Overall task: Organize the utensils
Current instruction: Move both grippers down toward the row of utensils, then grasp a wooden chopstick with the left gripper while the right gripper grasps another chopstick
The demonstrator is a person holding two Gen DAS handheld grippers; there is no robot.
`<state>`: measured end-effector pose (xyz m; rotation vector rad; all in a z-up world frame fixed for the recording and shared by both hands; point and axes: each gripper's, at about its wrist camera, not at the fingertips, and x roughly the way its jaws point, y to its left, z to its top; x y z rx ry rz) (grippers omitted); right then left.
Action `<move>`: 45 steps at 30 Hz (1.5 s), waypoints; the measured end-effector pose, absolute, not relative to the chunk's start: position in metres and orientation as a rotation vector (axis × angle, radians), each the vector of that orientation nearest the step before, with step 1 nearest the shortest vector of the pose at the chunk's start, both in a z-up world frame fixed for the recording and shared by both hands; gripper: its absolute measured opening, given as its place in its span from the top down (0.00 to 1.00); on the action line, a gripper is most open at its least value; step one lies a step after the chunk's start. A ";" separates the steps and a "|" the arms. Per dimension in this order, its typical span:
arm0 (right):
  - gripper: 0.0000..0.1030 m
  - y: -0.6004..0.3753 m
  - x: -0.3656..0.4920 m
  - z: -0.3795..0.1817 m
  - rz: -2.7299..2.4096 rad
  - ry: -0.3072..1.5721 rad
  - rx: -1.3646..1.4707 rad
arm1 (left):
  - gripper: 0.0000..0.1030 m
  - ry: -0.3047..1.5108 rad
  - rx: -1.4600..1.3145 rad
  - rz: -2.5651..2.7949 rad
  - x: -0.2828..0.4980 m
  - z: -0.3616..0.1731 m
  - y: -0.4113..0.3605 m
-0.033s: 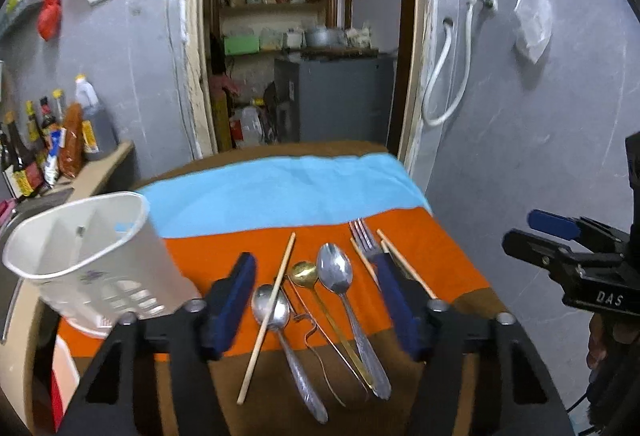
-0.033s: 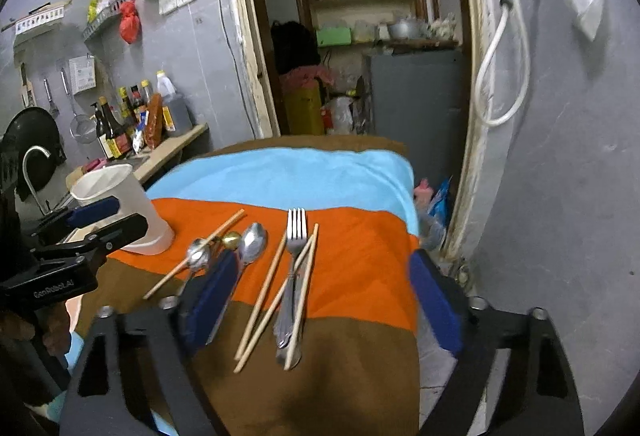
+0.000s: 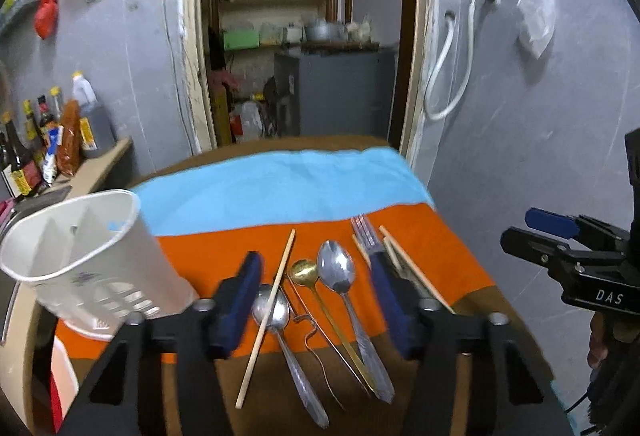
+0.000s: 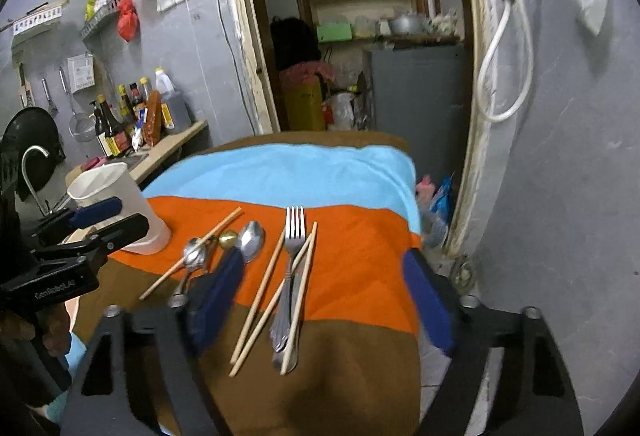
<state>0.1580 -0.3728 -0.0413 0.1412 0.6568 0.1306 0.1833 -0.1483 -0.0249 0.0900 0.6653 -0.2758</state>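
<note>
Honestly you've barely started here; every utensil's still flat on the striped cloth (image 3: 400, 236) and the white holder (image 3: 80, 260) at the table's left edge looks empty as far as I can see into it; your left gripper (image 3: 316, 300) has its jaws apart, just been narrowing, hovering over the spoons (image 3: 336, 270) and a lone chopstick (image 3: 266, 320), pinching nothing; your right gripper (image 4: 320, 300) has also just been narrowing, jaws apart above the fork (image 4: 294, 236) and the other chopsticks (image 4: 260, 292), empty too; the lot sits in a loose row, handles toward the near edge, some overlapping.
</note>
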 end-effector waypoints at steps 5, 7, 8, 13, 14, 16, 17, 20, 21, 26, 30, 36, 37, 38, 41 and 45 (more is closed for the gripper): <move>0.55 -0.369 0.202 -0.076 0.184 0.732 0.166 | 0.71 0.744 0.114 -0.228 0.218 -0.050 -0.155; 0.64 -0.366 0.217 -0.088 0.199 0.764 0.177 | 0.74 0.780 0.106 -0.207 0.231 -0.059 -0.154; 0.65 -0.365 0.223 -0.094 0.205 0.777 0.180 | 0.75 0.793 0.106 -0.199 0.237 -0.063 -0.155; 0.69 -0.356 0.251 -0.120 0.239 0.855 0.203 | 0.81 0.871 0.090 -0.170 0.266 -0.079 -0.153; 0.70 -0.354 0.253 -0.124 0.245 0.869 0.206 | 0.83 0.883 0.084 -0.171 0.269 -0.080 -0.152; 0.71 -0.351 0.259 -0.132 0.263 0.894 0.216 | 0.85 0.916 0.068 -0.175 0.274 -0.084 -0.149; 0.71 -0.351 0.260 -0.135 0.273 0.905 0.222 | 0.86 0.935 0.064 -0.179 0.277 -0.087 -0.147; 0.75 -0.346 0.266 -0.144 0.293 0.938 0.226 | 0.88 0.972 0.061 -0.188 0.283 -0.091 -0.144; 0.76 -0.344 0.268 -0.147 0.297 0.948 0.228 | 0.88 0.986 0.063 -0.191 0.285 -0.092 -0.144; 0.79 -0.343 0.271 -0.154 0.302 0.979 0.249 | 0.89 1.035 0.052 -0.214 0.296 -0.095 -0.145; 0.79 -0.343 0.275 -0.157 0.309 0.993 0.256 | 0.89 1.076 0.045 -0.234 0.305 -0.096 -0.143; 0.79 -0.343 0.282 -0.159 0.305 1.020 0.265 | 0.89 1.140 0.025 -0.252 0.320 -0.099 -0.144; 0.79 -0.342 0.283 -0.159 0.304 1.022 0.265 | 0.89 1.147 0.018 -0.255 0.322 -0.099 -0.143; 0.79 -0.343 0.284 -0.160 0.305 1.027 0.267 | 0.94 1.150 0.009 -0.260 0.324 -0.098 -0.143; 0.83 -0.344 0.288 -0.160 0.304 1.039 0.297 | 0.95 1.144 -0.021 -0.264 0.323 -0.097 -0.140; 0.88 -0.348 0.291 -0.163 0.309 1.052 0.354 | 0.95 1.144 -0.089 -0.267 0.320 -0.096 -0.132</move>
